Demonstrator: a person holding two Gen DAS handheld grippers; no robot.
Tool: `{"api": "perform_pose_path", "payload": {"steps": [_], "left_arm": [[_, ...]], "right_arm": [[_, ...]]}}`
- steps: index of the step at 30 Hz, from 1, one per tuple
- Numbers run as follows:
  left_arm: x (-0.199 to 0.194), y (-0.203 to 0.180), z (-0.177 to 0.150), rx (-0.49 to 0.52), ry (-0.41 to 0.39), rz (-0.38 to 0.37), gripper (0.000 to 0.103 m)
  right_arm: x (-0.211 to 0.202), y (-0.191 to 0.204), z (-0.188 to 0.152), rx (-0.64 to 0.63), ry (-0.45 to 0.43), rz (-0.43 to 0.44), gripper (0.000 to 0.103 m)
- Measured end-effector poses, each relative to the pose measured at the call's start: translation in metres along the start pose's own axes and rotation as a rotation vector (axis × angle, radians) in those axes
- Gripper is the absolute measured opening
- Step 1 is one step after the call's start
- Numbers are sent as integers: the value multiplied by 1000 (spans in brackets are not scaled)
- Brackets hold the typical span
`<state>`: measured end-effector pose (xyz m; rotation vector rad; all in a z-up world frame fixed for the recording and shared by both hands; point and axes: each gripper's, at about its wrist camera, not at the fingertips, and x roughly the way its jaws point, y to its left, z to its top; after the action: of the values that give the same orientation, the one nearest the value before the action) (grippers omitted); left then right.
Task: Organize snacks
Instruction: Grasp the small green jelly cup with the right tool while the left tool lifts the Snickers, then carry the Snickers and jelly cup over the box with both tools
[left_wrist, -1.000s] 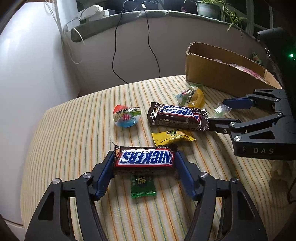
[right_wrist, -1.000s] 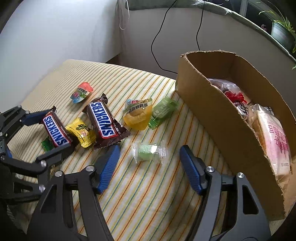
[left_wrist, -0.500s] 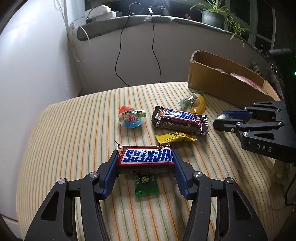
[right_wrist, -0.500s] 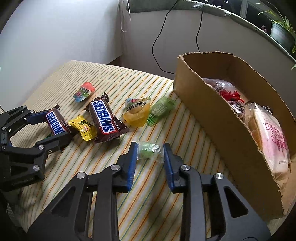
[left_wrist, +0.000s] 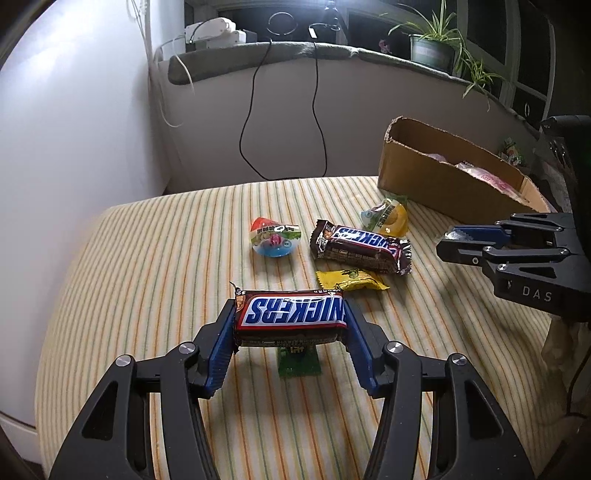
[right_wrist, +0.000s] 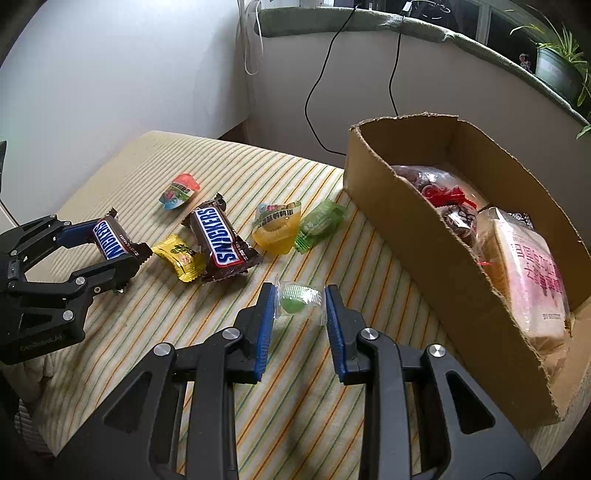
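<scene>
Left claw (left_wrist: 290, 325) is clamped on a Snickers bar (left_wrist: 290, 319), blue pads pressed against both ends of the wrapper, and the bar sits off the striped surface (left_wrist: 147, 277) with a small green packet (left_wrist: 297, 363) lying beneath it. Over on the right, the right claw (right_wrist: 300, 301) has closed in on a clear-wrapped green candy (right_wrist: 299, 299), the pads touching the wrapper's two edges, so it has the sweet pinched between them, just above the stripes as far as the wrist view shows. Loose on the surface between the two claws: a second Snickers bar (right_wrist: 221, 240), lying at an angle, with a yellow candy packet (right_wrist: 181, 256) touching its near-left side. Just right of that bar is a yellow jelly cup (right_wrist: 277, 229), and beside it a green wrapped sweet (right_wrist: 321, 223) close to the foot of the cardboard box (right_wrist: 424, 251). Farther back, apart from the rest, a red-and-blue jelly cup (right_wrist: 179, 192) rests tipped on its side. The box stands open at the right edge of the surface, and inside it you can see a pink-printed bread pack (right_wrist: 532, 284) leaning against the near wall and some red-wrapped snacks (right_wrist: 443, 195) deeper in. From the left wrist view the box (left_wrist: 443, 181) is behind the right claw (left_wrist: 452, 240).
</scene>
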<state>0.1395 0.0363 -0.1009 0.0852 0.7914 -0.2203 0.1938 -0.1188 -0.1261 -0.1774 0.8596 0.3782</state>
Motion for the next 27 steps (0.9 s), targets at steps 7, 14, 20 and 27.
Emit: {"api": "perform_pose_path", "payload": {"steps": [7, 14, 20, 27], "left_arm": [[-11, -6, 8, 2, -35, -2, 55], [-15, -17, 21, 12, -63, -16, 55], [-17, -35, 36, 32, -86, -38, 55], [-14, -59, 56, 60, -109, -67, 55]], "right_arm": [[-23, -2, 1, -5, -31, 11, 28], [-42, -8, 5, -1, -61, 12, 28], [-54, -20, 11, 8, -86, 1, 28], [-71, -48, 15, 35, -114, -30, 28]]}}
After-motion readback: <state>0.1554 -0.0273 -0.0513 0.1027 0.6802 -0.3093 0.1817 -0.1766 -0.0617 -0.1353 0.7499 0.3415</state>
